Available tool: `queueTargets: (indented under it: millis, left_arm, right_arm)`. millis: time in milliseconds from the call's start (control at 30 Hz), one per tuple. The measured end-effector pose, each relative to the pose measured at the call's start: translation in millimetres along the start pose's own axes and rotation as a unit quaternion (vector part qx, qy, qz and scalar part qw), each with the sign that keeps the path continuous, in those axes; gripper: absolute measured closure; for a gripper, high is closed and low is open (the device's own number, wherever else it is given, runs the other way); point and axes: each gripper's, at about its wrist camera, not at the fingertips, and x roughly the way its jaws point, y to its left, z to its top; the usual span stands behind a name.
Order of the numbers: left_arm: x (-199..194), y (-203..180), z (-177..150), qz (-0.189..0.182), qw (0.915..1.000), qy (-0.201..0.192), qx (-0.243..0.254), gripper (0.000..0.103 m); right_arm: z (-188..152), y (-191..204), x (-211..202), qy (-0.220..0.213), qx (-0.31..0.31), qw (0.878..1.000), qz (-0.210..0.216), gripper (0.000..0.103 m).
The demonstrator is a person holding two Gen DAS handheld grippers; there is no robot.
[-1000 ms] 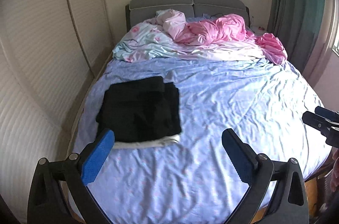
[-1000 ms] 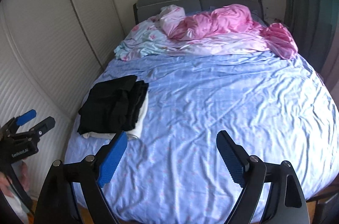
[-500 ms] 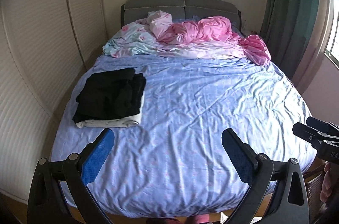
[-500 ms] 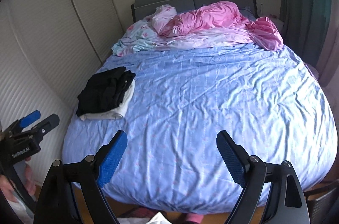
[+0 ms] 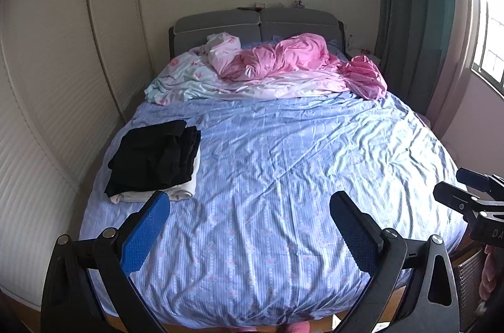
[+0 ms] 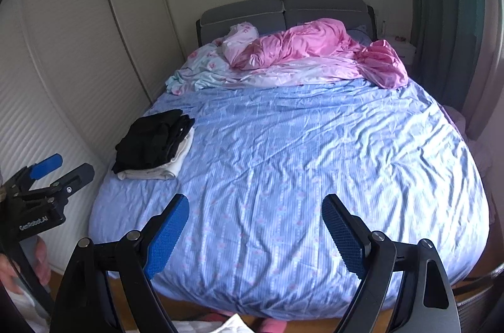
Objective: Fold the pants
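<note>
Your left gripper [image 5: 249, 233] and right gripper [image 6: 255, 233] both hang empty, fingers spread wide; the folded black pants [image 5: 154, 158] lie at ten o'clock on the bed [image 5: 283, 175], atop white cloth [image 5: 186, 189] — judge the stack finished

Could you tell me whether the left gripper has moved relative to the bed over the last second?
Yes. The left gripper has backed away from the bed: the folded black pants look farther off, and the bed's foot edge now shows.

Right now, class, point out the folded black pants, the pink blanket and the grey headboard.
folded black pants [image 5: 154, 156], left wrist view, middle of top layer.
pink blanket [image 6: 308, 44], right wrist view, bunched middle.
grey headboard [image 5: 217, 25], left wrist view, left cushion.
</note>
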Motion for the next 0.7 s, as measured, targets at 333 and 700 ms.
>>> queueTargets:
  millis: [333, 700]
  left_arm:
    - [-9, -20, 3, -0.005, 0.9999, -0.010, 0.013, 0.000]
    - [-12, -27, 6, -0.007, 0.9998, -0.011, 0.016, 0.000]
  right_arm:
    - [2, -10, -20, -0.020, 0.000, 1.000, -0.014, 0.015]
    - [3, -16, -31, -0.036, 0.000, 0.999, -0.018, 0.015]
